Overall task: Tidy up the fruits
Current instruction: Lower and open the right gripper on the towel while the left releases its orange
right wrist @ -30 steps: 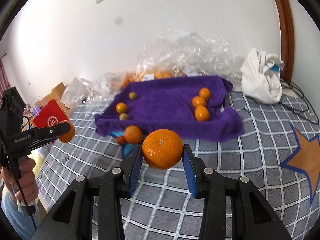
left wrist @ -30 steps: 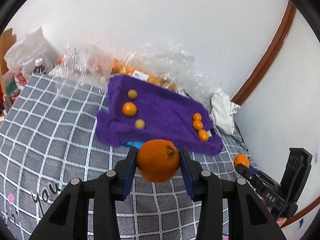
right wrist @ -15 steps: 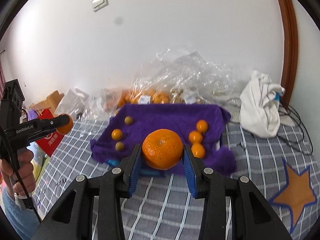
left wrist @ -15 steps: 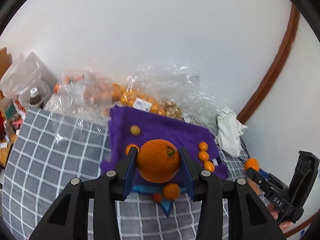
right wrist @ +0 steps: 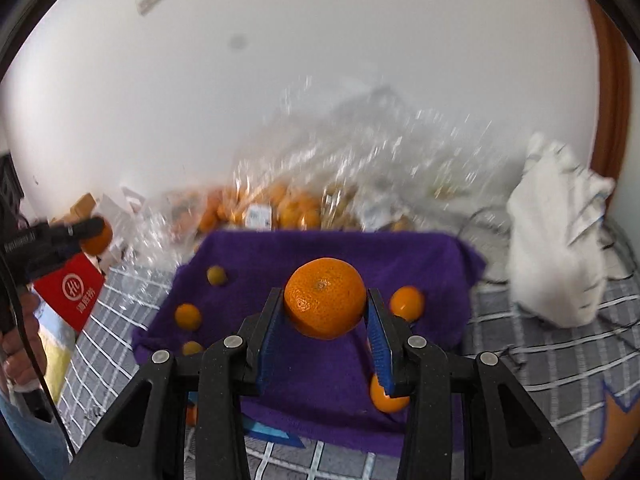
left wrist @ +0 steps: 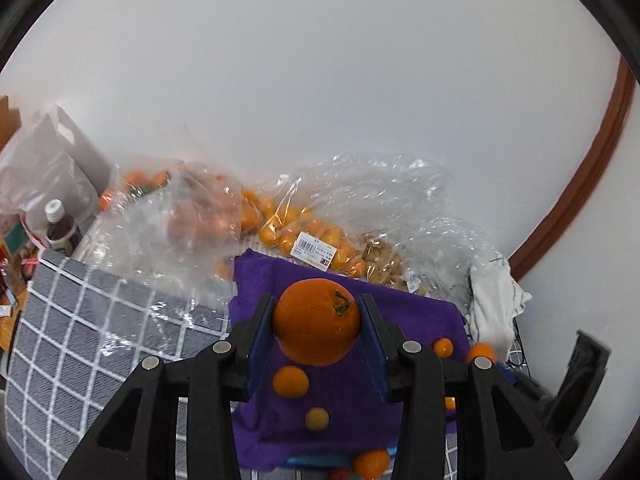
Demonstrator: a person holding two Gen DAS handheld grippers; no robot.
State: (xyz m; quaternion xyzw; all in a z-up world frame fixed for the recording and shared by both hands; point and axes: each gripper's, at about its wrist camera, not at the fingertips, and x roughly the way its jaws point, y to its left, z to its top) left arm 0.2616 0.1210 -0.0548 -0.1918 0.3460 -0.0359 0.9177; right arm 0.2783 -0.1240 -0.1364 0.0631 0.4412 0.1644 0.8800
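Note:
My left gripper (left wrist: 316, 330) is shut on a large orange (left wrist: 316, 320) with a green stem, held above the purple towel (left wrist: 348, 408). My right gripper (right wrist: 325, 314) is shut on another large orange (right wrist: 325, 303) above the same purple towel (right wrist: 320, 368). Small oranges lie on the towel: a few on its left (right wrist: 187, 316) and a few on its right (right wrist: 407, 303). In the left wrist view small oranges (left wrist: 291, 381) show below the held fruit. The left gripper also shows at the left of the right wrist view (right wrist: 86, 234).
Clear plastic bags of fruit (left wrist: 304, 236) lie behind the towel against the white wall. A white cloth bag (right wrist: 560, 256) sits at the right. A red paper bag (right wrist: 68, 292) and a bottle (left wrist: 60, 228) stand at the left. The grey checked blanket (left wrist: 80, 336) covers the surface.
Both grippers have moved forward and tilted up toward the towel, each still holding its orange. The towel and bags now appear closer; the right wrist view is motion-blurred.

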